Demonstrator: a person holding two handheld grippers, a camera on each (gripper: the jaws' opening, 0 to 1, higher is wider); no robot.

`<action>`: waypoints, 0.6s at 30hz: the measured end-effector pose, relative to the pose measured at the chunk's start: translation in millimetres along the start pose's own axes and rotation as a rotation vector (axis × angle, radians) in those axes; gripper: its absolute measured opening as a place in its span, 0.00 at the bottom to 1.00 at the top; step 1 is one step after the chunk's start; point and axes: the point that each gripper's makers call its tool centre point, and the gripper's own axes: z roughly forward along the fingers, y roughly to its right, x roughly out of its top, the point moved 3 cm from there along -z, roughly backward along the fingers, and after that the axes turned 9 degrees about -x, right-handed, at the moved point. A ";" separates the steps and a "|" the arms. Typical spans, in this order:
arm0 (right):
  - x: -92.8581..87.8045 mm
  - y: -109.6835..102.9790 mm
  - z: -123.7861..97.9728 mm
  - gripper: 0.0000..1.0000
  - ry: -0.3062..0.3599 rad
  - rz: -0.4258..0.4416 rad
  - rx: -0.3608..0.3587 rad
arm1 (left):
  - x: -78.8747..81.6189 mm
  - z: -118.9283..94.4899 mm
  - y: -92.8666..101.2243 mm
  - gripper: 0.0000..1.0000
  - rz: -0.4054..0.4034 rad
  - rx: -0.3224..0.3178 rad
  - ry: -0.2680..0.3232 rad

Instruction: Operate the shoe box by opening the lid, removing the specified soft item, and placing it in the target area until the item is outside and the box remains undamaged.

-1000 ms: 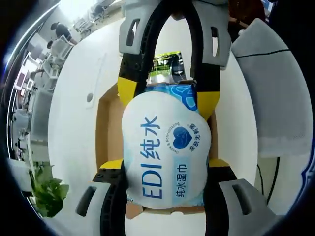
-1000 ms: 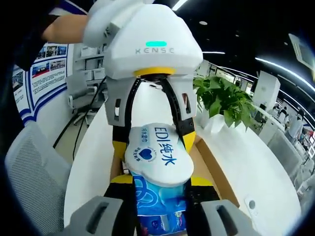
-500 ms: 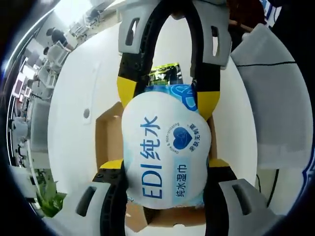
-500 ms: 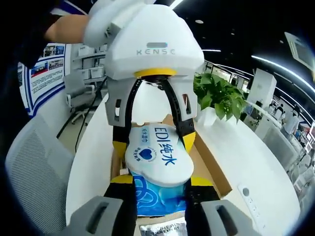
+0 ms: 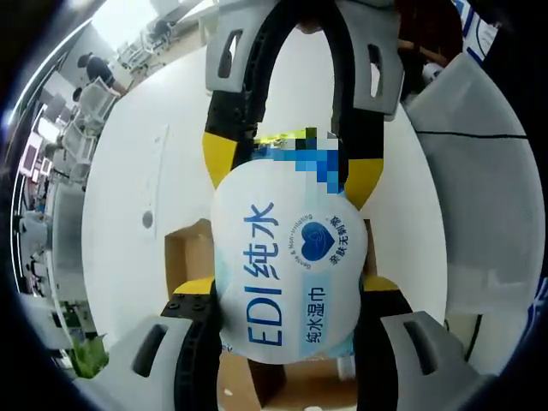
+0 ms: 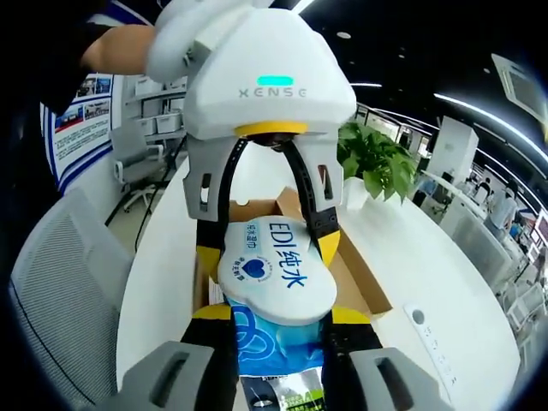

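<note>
A white-and-blue wet-wipes pack (image 5: 287,257) printed "EDI" hangs in the air between both grippers. My left gripper (image 5: 287,287) is shut on its near end, yellow pads pressed against both sides. From the top of the left gripper view, my right gripper (image 5: 291,163) clamps the far blue end. In the right gripper view my right gripper (image 6: 281,314) is shut on the blue end of the pack (image 6: 274,265), and the left gripper (image 6: 268,250) grips it from above. The open cardboard shoe box (image 5: 188,257) (image 6: 360,274) lies on the table beneath and behind the pack.
A green-and-black packet (image 5: 282,137) (image 6: 278,398) lies on the white table (image 5: 145,154) beyond the box. A small white device (image 6: 418,318) sits on the tabletop. A grey chair (image 6: 60,291) stands beside the table and a potted plant (image 6: 381,167) at its far end.
Both grippers have carried the pack away from the box, toward the green-and-black packet. The box has slid toward the bottom of the left gripper view. Both grips are unchanged.
</note>
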 end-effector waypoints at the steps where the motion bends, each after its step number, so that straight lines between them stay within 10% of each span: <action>1: -2.3 1.0 -2.7 0.31 -0.001 0.001 0.000 | 3.6 1.2 0.1 0.62 0.000 -0.002 0.002; 18: -32.9 15.1 -35.1 0.31 -0.019 0.006 -0.009 | 47.9 20.4 -4.4 0.62 0.014 -0.010 0.024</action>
